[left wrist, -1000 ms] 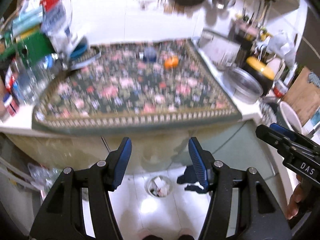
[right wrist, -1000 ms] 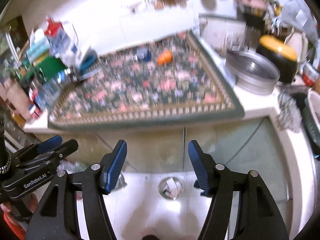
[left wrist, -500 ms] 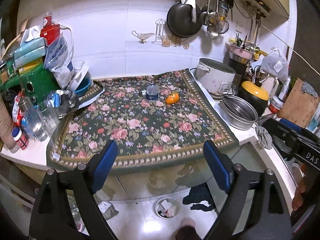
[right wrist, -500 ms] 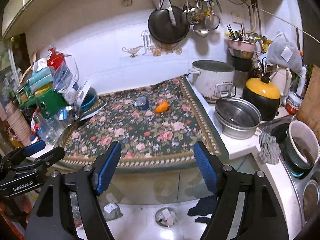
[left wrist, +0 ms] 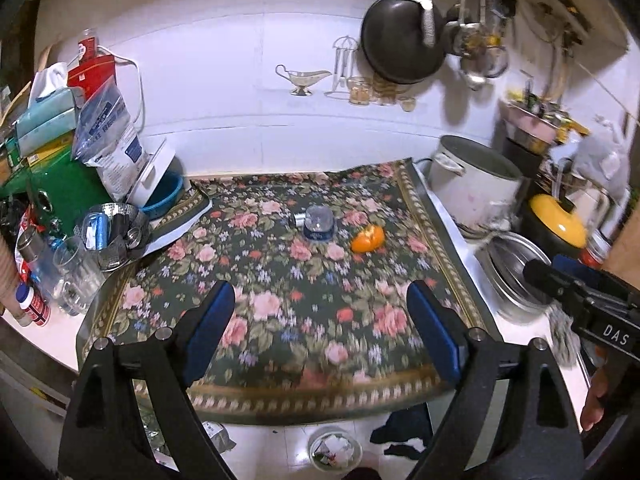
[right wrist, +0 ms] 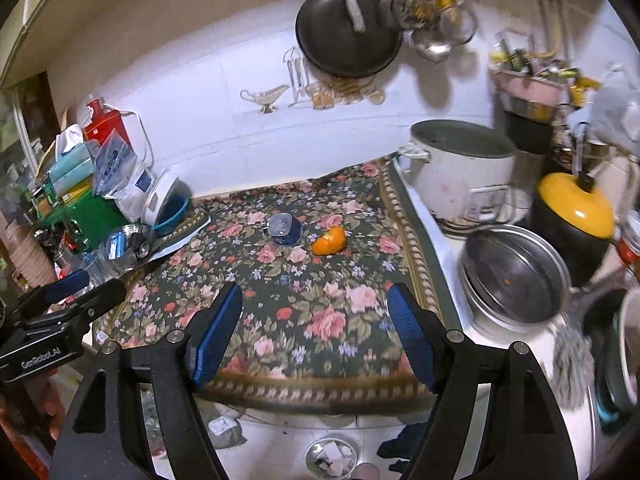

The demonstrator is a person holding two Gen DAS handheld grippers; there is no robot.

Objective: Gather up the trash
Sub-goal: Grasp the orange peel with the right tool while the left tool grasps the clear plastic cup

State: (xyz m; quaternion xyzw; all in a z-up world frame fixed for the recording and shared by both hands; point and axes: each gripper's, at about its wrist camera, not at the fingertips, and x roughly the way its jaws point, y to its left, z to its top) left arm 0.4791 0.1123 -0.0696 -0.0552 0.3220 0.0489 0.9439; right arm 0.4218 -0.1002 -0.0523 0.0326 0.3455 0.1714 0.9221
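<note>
Lying well beyond both fingers (left wrist: 212,328): orange peel (left wrist: 368,239)

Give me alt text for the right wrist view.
The open right gripper hovers empty above a floral cloth, facing an orange peel and a crushed bottle. A trash bin sits on the floor below.

bin (right wrist: 331,456) below the right gripper (right wrist: 314,334) partly cut by frame edge, contents unreadable; far-right sink side (right wrist: 612,360) blurred; left gripper (left wrist: 320,328) base cropped.
</note>
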